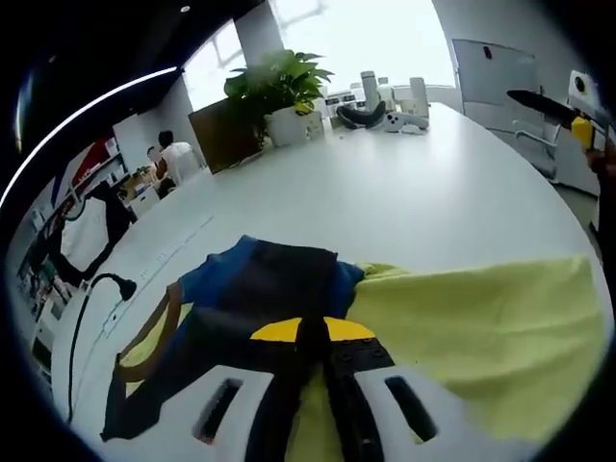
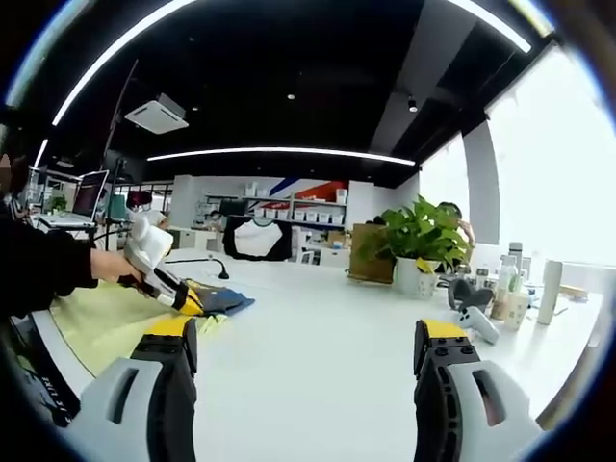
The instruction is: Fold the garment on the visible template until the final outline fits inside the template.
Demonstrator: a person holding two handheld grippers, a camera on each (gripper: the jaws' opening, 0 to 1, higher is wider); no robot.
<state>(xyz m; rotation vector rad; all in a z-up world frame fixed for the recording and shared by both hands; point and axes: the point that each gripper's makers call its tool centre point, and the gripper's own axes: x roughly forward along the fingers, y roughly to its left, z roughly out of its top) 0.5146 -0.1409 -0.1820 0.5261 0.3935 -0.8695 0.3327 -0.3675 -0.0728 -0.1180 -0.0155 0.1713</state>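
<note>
Here, your left gripper [image 1: 310, 339] has its jaws pinched together on the dark fabric of the garment [image 1: 260, 289], a blue, black and yellow piece lying on the white table [image 1: 404, 183]. Just to its right lies a yellow-green cloth [image 1: 481, 327], touching the garment. Your right gripper [image 2: 303, 346] hangs above the bare table with jaws spread wide, holding nothing. In the right gripper view your left gripper sits low on the garment [image 2: 219, 300] at far left. A potted plant [image 1: 279, 91] stands well beyond.
</note>
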